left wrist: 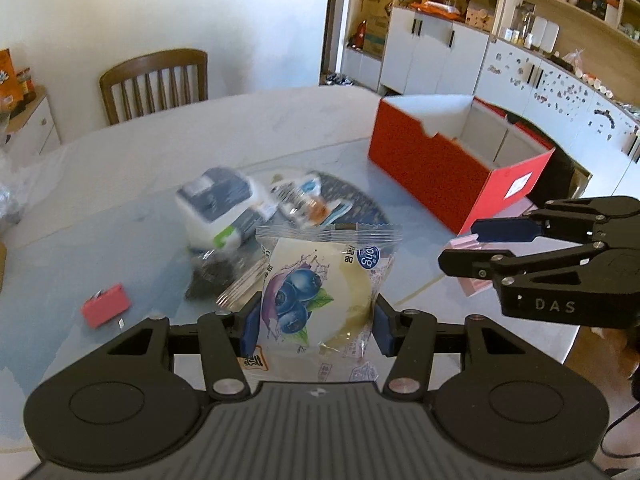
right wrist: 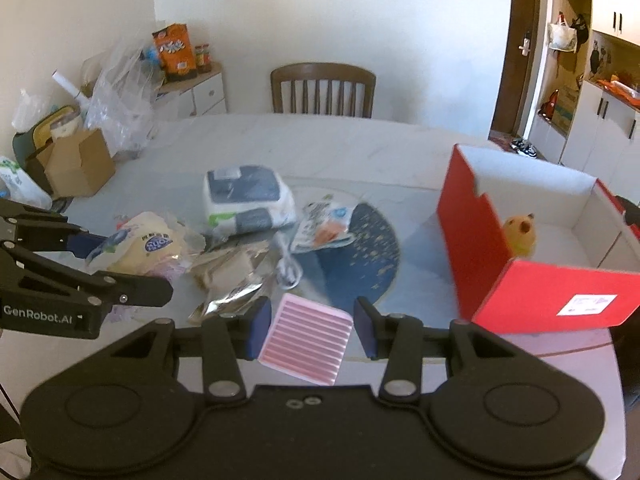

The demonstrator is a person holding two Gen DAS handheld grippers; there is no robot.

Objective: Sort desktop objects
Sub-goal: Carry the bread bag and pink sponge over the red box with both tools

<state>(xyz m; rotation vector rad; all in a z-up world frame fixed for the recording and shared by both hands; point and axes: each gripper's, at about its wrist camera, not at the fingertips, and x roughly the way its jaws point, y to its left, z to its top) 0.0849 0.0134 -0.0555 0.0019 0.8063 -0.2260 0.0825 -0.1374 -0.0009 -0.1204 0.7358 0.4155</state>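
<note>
In the left wrist view my left gripper [left wrist: 316, 320] is shut on a clear snack packet with blueberries printed on it [left wrist: 320, 292], lifted off the table. My right gripper [left wrist: 460, 244] shows at the right edge with a pink item [left wrist: 466, 245] between its fingers. The right wrist view shows my right gripper [right wrist: 312, 320] shut on that pink ribbed square pad [right wrist: 306, 340], held above the table's near edge. There my left gripper [right wrist: 126, 268] shows at the left, holding the blueberry packet [right wrist: 148, 246]. An open red box [left wrist: 424, 160] [right wrist: 520, 296] stands at the right with a yellow toy [right wrist: 520, 234] inside.
On the table lie a wrapped tissue pack [right wrist: 244, 200], a small printed packet [right wrist: 324, 224] on a dark round mat [right wrist: 372, 264], foil pouches [right wrist: 236, 276] and a small red item [left wrist: 106, 305]. A cardboard box [right wrist: 76, 168] and plastic bags sit far left. A wooden chair [right wrist: 322, 88] stands behind.
</note>
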